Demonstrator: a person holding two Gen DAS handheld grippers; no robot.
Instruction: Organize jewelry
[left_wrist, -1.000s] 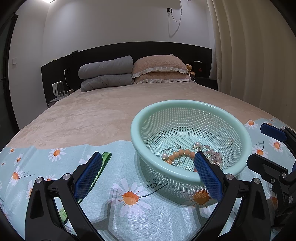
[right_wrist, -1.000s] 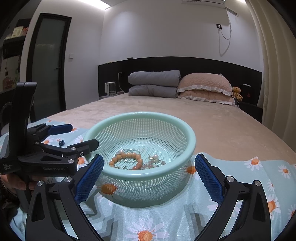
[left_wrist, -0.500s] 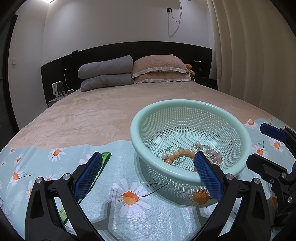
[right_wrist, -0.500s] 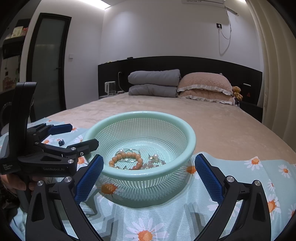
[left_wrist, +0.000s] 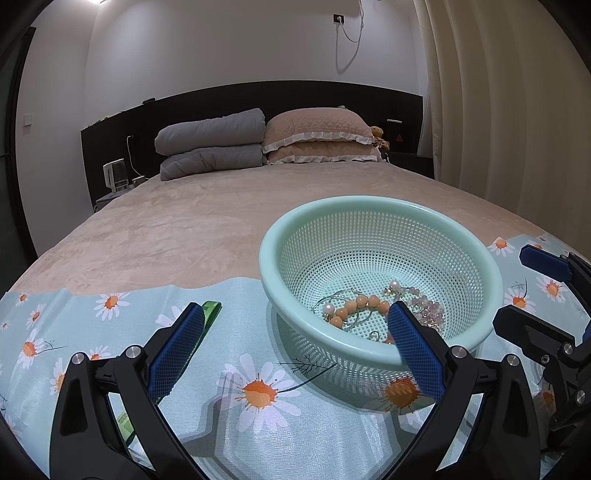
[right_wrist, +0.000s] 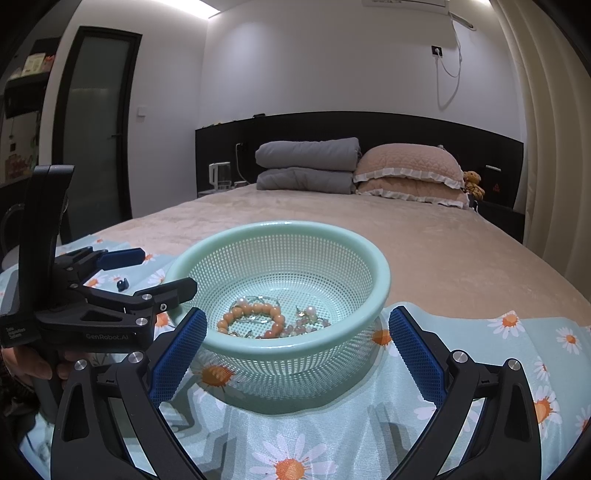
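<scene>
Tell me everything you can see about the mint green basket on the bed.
The mint green basket is a round, bowl-shaped plastic colander with a smooth thick rim and fine mesh walls. It sits upright on the daisy-print cloth at the foot of the bed. Inside, on the bottom, lie an orange bead bracelet, pearl pieces and thin silvery items, tangled together. Neither gripper touches it; both hover open in front of it.

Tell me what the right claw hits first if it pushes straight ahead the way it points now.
Most likely the mint basket: its near wall sits between the open right claw fingers, straight ahead. Depth is unclear, but nothing shows in between.
</scene>
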